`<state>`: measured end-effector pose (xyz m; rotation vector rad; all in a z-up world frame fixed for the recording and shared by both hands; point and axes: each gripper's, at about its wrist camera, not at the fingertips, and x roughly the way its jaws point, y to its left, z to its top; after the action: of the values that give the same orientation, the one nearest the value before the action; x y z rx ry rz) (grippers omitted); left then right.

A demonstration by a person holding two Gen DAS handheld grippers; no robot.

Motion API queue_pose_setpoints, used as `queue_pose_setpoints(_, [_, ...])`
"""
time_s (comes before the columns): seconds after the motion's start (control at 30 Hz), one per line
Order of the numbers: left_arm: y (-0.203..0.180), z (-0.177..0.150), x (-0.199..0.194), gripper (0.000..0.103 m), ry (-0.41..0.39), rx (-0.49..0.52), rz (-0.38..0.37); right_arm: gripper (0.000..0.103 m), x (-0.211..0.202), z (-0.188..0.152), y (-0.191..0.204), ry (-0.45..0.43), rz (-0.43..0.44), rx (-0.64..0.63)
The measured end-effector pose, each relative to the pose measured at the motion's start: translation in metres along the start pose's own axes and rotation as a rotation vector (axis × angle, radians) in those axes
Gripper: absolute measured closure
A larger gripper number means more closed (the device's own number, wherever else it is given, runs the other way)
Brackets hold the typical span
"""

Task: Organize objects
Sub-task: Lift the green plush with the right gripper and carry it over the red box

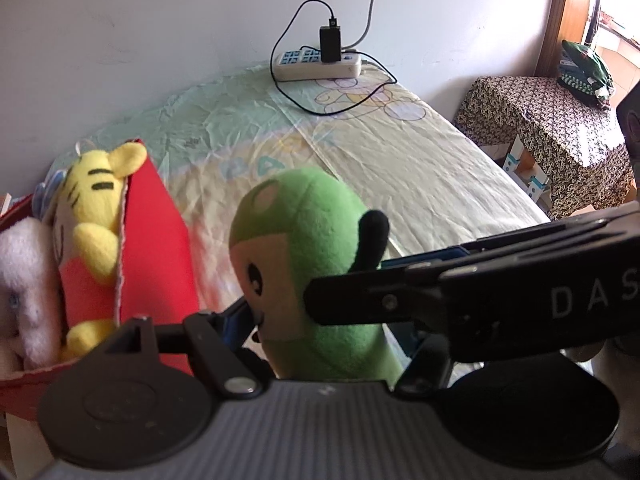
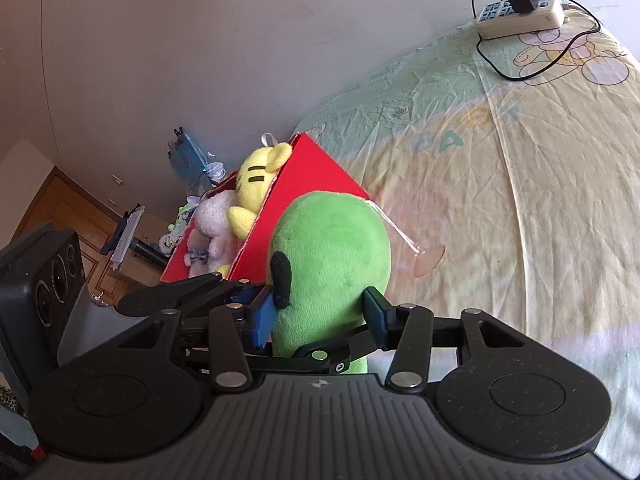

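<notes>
A green plush toy (image 1: 308, 240) stands upright just right of a red box (image 1: 156, 240). My left gripper (image 1: 320, 320) is shut on the toy's lower body. My right gripper (image 2: 320, 316) also grips the same green plush toy (image 2: 332, 248) from the side; its black arm crosses the left wrist view. The red box (image 2: 312, 176) holds a yellow tiger plush (image 1: 96, 200), which also shows in the right wrist view (image 2: 260, 180), and a white plush (image 1: 24, 280). A clear suction cup (image 2: 428, 258) hangs from the green toy on a thread.
A bed sheet with cartoon prints (image 1: 400, 168) covers the bed. A white power strip (image 1: 320, 65) with a black charger and cables lies at the far edge by the wall. A patterned stool (image 1: 548, 128) stands to the right of the bed.
</notes>
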<state>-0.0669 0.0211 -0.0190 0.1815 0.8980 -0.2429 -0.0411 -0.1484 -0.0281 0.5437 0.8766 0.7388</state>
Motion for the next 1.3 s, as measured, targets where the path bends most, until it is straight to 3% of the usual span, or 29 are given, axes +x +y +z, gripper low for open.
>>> queue_pose_setpoints(0.37, [0.044,-0.035,-0.055,0.036,-0.055,-0.042,0.034,0.053,0.024,-0.016,0.052,0.035,0.092,-0.064])
queue_pose_setpoints(0.47, [0.060,-0.044,-0.073,0.036,-0.079,-0.063,0.001,0.052,0.037,-0.020,0.065,0.066,0.081,-0.076])
queue_pose_setpoints(0.7, [0.059,-0.057,-0.089,0.036,-0.117,0.030,-0.038,0.055,0.043,-0.036,0.063,0.072,0.065,0.058])
queue_pose_setpoints(0.8, [0.064,-0.059,-0.092,0.035,-0.135,0.045,-0.077,0.056,0.038,-0.040,0.066,0.044,0.056,0.092])
queue_pose_setpoints(0.87, [0.068,-0.060,-0.092,0.024,-0.139,0.050,-0.101,0.056,0.036,-0.042,0.069,0.024,0.045,0.101])
queue_pose_setpoints(0.97, [0.071,-0.061,-0.092,0.022,-0.149,0.070,-0.141,0.057,0.032,-0.047,0.070,0.001,0.033,0.114])
queue_pose_setpoints(1.3, [0.085,-0.059,-0.096,0.030,-0.179,0.066,-0.320,0.057,0.015,-0.056,0.070,-0.076,-0.005,0.146])
